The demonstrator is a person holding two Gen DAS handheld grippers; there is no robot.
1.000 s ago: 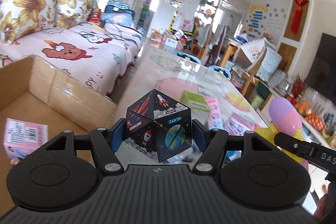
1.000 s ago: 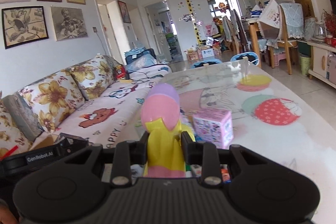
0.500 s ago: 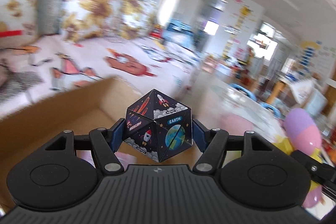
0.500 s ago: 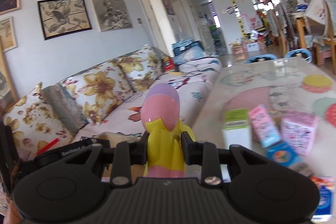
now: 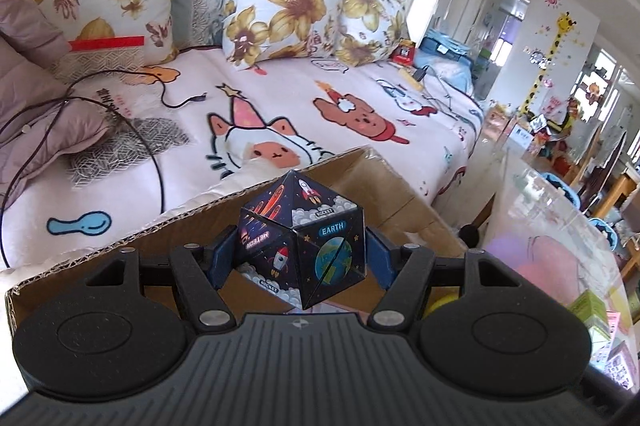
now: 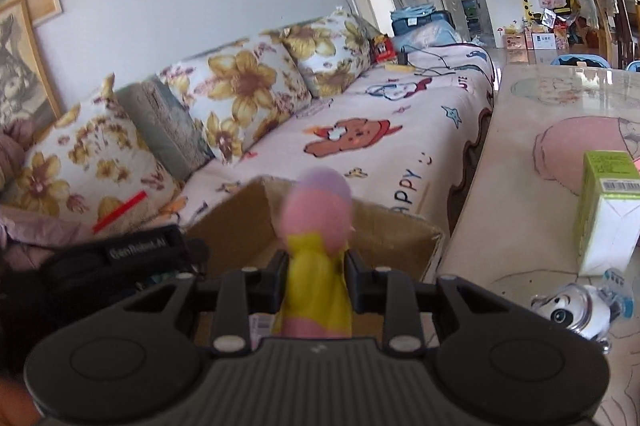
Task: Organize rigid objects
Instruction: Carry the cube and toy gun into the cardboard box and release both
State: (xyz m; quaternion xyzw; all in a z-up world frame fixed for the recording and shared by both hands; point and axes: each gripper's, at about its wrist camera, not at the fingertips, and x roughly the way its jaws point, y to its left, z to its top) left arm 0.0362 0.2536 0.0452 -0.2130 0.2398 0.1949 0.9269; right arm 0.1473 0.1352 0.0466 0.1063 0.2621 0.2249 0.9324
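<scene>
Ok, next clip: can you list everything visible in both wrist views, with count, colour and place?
space-print cube: one, dark blue, between the left pads, over the box
toy: one, pink, purple and yellow, in the right gripper, in front of the box
cardboard box: one, brown, open, beside the sofa
carton: one, green and white, upright on the table
panda toy: one, white and black, on the table
table: one, pale, cartoon print
sofa: one, pink cartoon cover
floral cushions: three, white and yellow, on the sofa
left gripper: black, jaws closing with the cube between them
right gripper: black, shut on the toy
</scene>
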